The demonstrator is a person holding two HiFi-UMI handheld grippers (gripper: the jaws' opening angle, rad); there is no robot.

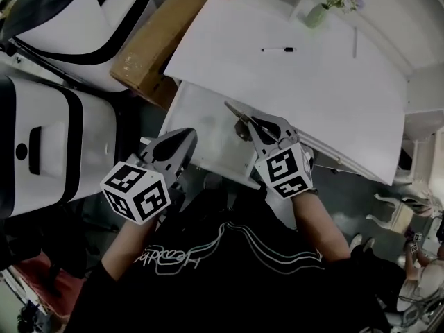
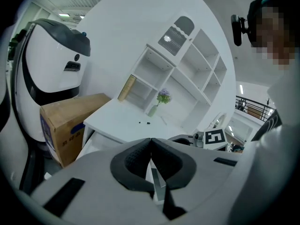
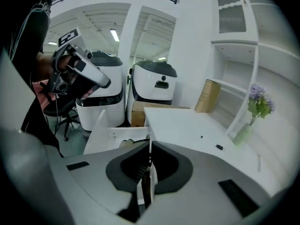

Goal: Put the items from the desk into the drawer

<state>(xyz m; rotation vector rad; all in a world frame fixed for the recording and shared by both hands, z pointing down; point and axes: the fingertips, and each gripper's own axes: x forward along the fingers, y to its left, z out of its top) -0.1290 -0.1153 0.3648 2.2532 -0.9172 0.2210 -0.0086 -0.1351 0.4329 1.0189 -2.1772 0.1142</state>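
Observation:
My right gripper point(image 1: 248, 122) hangs over the open white drawer point(image 1: 201, 127), shut on a thin flat brownish strip point(image 1: 234, 109) whose end pokes out past the fingertips. The right gripper view shows this strip point(image 3: 146, 187) edge-on between the closed jaws. The left gripper point(image 1: 189, 136) is at the drawer's near left corner, its jaws closed with nothing in them. A black marker point(image 1: 279, 49) lies on the white desk top point(image 1: 312, 96), far from both grippers. The left gripper view has the marker point(image 2: 146, 123) beyond its tips point(image 2: 150, 139).
A vase of purple flowers point(image 1: 326, 2) stands at the desk's back, with a thin white stick point(image 1: 355, 41) to its right. A cardboard box point(image 1: 156, 54) sits left of the desk beside white machines point(image 1: 48, 137). White shelves point(image 2: 187, 74) rise behind the desk.

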